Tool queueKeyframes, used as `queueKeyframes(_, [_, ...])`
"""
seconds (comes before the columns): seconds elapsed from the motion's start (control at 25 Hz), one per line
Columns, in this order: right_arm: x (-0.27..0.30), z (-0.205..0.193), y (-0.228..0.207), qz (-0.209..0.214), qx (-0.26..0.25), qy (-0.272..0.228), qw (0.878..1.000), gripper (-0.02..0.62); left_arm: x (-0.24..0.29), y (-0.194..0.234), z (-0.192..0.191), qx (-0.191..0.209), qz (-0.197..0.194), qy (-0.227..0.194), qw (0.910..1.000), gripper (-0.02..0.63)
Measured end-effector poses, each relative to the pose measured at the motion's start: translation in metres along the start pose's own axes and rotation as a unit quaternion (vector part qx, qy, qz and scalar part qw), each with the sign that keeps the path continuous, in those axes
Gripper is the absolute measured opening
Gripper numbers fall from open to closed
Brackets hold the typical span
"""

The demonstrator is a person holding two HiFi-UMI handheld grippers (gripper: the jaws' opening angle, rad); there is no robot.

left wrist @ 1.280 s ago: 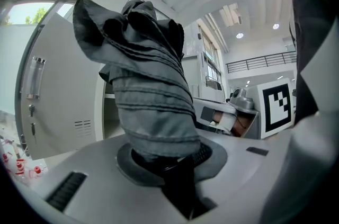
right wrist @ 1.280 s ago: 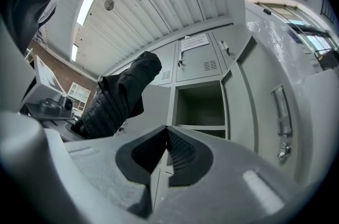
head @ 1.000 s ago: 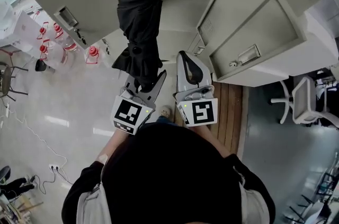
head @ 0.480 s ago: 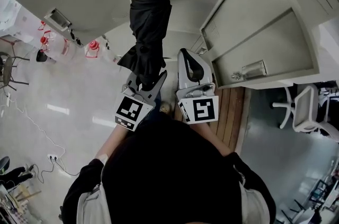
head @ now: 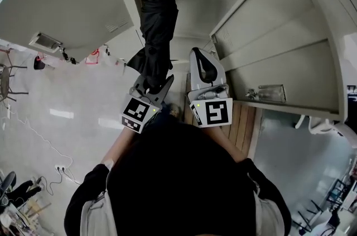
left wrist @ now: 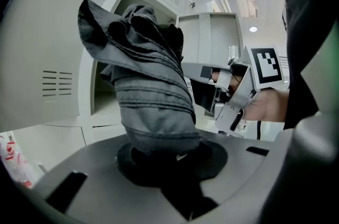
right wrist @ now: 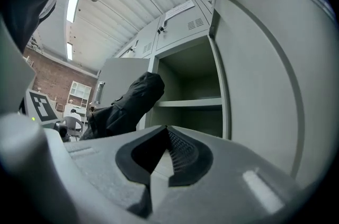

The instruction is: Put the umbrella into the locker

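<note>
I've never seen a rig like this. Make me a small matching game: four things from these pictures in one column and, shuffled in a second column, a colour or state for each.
Things:
1. umbrella
2. left gripper
3. right gripper
4. locker door beside the right gripper

States:
A. swung open
B. shut, nothing between its jaws
C. black and folded
D. clamped on the umbrella

Pairs: 1-C, 2-D, 3-B, 4-A
</note>
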State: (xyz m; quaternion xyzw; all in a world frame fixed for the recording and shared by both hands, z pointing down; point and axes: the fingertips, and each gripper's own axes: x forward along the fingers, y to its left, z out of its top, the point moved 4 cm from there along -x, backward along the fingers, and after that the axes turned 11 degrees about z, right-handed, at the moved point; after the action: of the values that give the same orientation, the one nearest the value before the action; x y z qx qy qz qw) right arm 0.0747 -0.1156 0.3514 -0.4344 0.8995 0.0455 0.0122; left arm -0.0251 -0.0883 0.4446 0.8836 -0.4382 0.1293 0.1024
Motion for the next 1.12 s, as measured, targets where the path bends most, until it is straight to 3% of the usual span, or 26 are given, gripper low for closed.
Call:
queueKeyframes(0.48, [0.035,-0.021,-0.037,-0.027,0.01,0.026,0.999,0.004,0.052,0.035,-0.024,-0.05,-0.026,0.078,0.9953,0.084])
queueKeyframes(1.12, [0.072,-0.03,-0.064,-0.059,0.019,0.034,0.997,0.003,0.099,0.058,-0.019,-0.116,-0.054,0.177,0.9758,0.086])
